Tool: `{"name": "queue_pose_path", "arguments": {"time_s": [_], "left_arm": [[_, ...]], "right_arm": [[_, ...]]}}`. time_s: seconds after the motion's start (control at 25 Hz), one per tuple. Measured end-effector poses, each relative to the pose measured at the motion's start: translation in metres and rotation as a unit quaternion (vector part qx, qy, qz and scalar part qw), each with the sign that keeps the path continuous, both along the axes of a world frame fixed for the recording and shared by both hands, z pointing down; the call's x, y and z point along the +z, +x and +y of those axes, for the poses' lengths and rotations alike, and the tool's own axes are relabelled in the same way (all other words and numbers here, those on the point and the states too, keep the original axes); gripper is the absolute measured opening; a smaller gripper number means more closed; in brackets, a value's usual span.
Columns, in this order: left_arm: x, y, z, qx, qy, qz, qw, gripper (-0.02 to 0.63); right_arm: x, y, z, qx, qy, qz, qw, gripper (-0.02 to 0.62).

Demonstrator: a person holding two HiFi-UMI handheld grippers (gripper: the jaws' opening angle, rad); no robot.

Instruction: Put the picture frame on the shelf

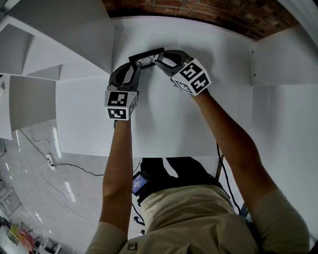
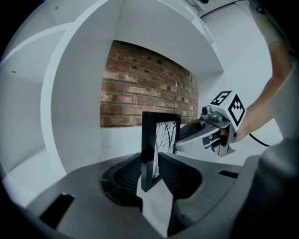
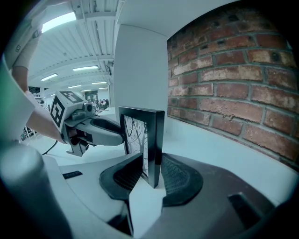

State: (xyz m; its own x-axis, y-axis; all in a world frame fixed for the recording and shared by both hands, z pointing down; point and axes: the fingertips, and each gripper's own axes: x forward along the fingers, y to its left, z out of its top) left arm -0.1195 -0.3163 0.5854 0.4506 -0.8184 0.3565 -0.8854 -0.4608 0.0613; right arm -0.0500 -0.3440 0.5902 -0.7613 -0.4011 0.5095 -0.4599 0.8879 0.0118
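Note:
A small black picture frame (image 1: 145,54) with a print of bare branches stands upright over the white shelf board (image 1: 164,124), close to the brick wall (image 1: 218,15). My left gripper (image 1: 137,64) is shut on one side edge of it and my right gripper (image 1: 158,60) is shut on the opposite edge. In the left gripper view the frame (image 2: 160,140) sits clamped between the left gripper's (image 2: 152,176) jaws, with the right gripper (image 2: 180,144) reaching in from the right. The right gripper view shows the frame (image 3: 148,140) pinched in the right gripper (image 3: 150,173). Whether its bottom touches the board I cannot tell.
White shelf dividers (image 1: 64,34) rise at the left and a white side panel (image 1: 283,59) at the right. A brick wall (image 2: 140,88) backs the compartment. Below the shelf edge lie a cable and a power strip (image 1: 49,161) on the floor.

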Motion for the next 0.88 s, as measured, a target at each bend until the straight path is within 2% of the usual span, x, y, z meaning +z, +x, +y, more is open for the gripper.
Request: {"name": "queue_pose_path", "arguments": {"time_s": [0.56, 0.88], "left_arm": [[-0.005, 0.0, 0.021, -0.01, -0.016, 0.002, 0.9998, 0.094], [-0.049, -0.012, 0.056, -0.008, -0.001, 0.002, 1.0, 0.094]], "right_arm": [[-0.007, 0.013, 0.004, 0.009, -0.002, -0.002, 1.0, 0.098], [-0.035, 0.032, 0.02, 0.035, -0.004, -0.022, 0.999, 0.098]]}}
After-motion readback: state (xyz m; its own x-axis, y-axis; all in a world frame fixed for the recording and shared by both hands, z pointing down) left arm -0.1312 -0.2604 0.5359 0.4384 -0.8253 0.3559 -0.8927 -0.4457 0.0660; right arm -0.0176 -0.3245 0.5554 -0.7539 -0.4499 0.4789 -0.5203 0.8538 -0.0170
